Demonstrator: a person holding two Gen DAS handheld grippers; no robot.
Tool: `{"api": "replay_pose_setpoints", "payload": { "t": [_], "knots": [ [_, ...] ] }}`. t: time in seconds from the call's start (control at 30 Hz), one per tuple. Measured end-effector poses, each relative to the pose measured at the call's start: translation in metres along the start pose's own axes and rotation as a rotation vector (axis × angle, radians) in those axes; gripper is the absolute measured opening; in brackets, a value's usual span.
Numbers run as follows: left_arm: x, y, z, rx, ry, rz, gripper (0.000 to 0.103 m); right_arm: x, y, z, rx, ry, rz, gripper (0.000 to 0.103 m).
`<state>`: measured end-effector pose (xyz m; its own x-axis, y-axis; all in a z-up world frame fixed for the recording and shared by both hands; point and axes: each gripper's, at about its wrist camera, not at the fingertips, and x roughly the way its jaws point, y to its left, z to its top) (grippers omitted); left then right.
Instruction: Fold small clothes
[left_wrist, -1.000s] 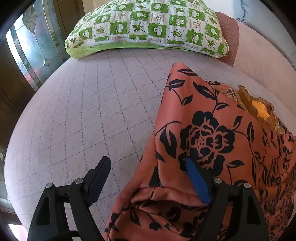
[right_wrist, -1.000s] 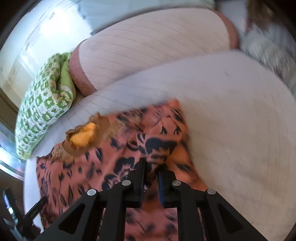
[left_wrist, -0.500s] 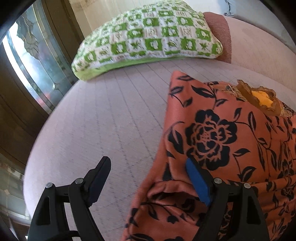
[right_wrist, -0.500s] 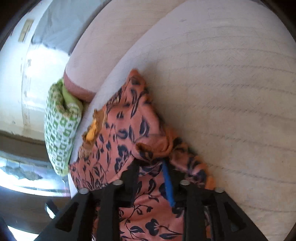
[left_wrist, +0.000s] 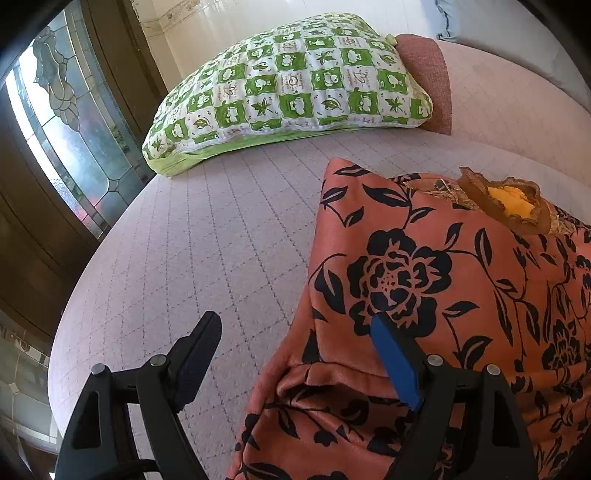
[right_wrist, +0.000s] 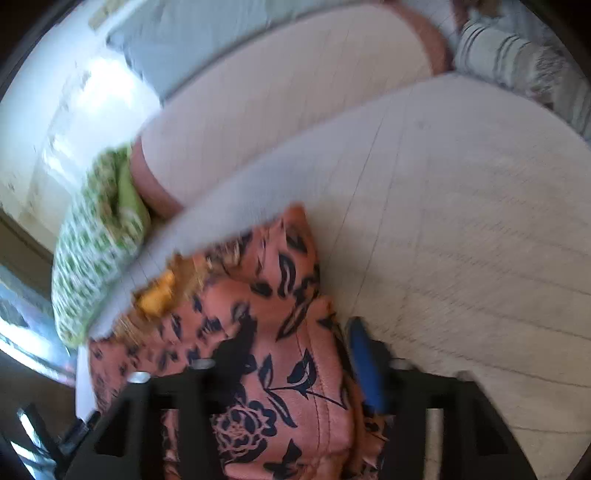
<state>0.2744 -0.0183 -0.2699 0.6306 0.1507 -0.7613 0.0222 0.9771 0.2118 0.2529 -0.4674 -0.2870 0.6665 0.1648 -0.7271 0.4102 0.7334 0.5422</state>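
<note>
The salmon-orange garment printed with black flowers (left_wrist: 424, 266) lies on the pale pink quilted bed (left_wrist: 207, 243), already doubled over into a thick bundle, its gold-embroidered neckline (left_wrist: 509, 206) turned up near the far end. The left gripper (left_wrist: 295, 336) hangs released over the garment's near left edge, its jaws spread wide: the blue-padded one rests over the cloth, the other over bare bed, and nothing is pinched. The right gripper (right_wrist: 295, 343) straddles a thick fold at the garment's right side; its jaws have just been narrowing on it, but the view is blurred and whether the pads actually press the cloth I cannot tell.

To do this step well, I judge the right jaws should gather every layer of that fold, not only the top one, and close fully before any pull. The left jaws should drop onto the near left edge and pin it, so the bundle does not slide on the smooth quilt. Carry the fold over low and flat, edges matched.

Counted: one garment, two grippers, one green-and-white checked pillow (left_wrist: 295, 85), one long pink bolster (right_wrist: 288, 96) along the back.
</note>
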Motion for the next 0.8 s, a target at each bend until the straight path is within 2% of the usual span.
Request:
{"api": "replay_pose_setpoints", "payload": {
  "t": [0.03,0.1,0.27,0.37,0.4,0.5,0.53,0.6,0.7,0.77,0.8],
  "knots": [
    [0.000,0.000,0.000,-0.002,0.001,0.002,0.083,0.006,0.003,-0.001,-0.020,0.011,-0.019,0.031],
    [0.000,0.000,0.001,-0.005,0.003,0.002,0.083,-0.002,0.010,0.001,-0.055,-0.030,-0.052,0.018],
    [-0.006,0.000,0.002,-0.007,-0.024,0.000,0.083,-0.052,0.046,0.007,-0.168,-0.227,-0.028,0.017],
    [-0.008,-0.002,0.000,-0.009,-0.034,-0.003,0.083,-0.045,0.045,0.010,-0.141,-0.320,-0.011,0.017],
    [-0.006,-0.004,0.000,0.000,-0.031,0.001,0.083,-0.034,0.039,0.012,-0.121,-0.321,-0.009,0.021],
    [0.001,-0.012,-0.004,0.031,-0.014,0.017,0.083,0.022,0.008,0.021,-0.003,-0.111,0.037,0.021],
    [0.002,-0.013,-0.004,0.036,-0.008,0.018,0.083,0.034,0.001,0.021,0.035,-0.070,0.036,0.022],
    [0.000,-0.012,-0.003,0.023,-0.014,0.008,0.083,0.030,-0.002,0.026,0.058,-0.073,0.053,0.022],
    [-0.010,-0.011,0.001,-0.002,-0.048,-0.027,0.083,0.003,0.004,0.034,0.058,-0.095,0.065,0.026],
    [-0.016,-0.017,0.002,0.010,-0.067,-0.070,0.083,-0.023,0.006,0.031,0.055,-0.164,0.077,0.037],
    [-0.019,-0.021,0.001,0.023,-0.069,-0.087,0.083,-0.032,0.007,0.030,0.057,-0.186,0.071,0.057]
  ]
}}
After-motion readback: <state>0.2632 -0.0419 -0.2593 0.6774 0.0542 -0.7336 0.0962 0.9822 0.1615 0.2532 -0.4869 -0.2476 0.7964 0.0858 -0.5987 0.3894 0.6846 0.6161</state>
